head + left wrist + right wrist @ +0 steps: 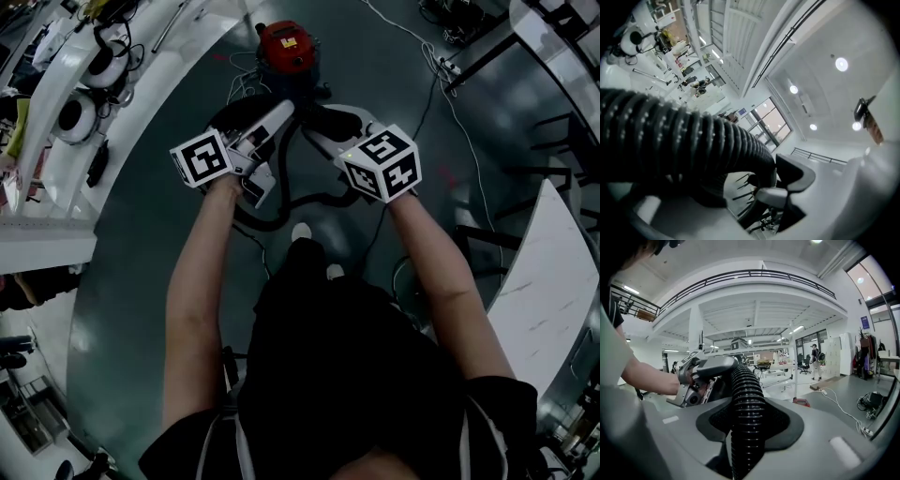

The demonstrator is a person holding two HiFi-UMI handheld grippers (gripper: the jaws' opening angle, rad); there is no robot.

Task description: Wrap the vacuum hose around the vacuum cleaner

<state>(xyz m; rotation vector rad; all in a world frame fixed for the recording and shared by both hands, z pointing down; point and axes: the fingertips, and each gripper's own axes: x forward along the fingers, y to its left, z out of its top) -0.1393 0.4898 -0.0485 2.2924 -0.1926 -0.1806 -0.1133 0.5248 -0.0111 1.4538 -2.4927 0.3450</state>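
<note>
Red vacuum cleaner (279,58) carries a yellow label (290,41), unreadably small.

Black ribbed vacuum hose (747,404), flexible and thick. One stretch is raised in the air and bends in an arch; the rest lies in a loose loop on the dark floor (394,66). Beyond the loop stands the vacuum cleaner (287,49), a squat upright canister with a red top.
</note>
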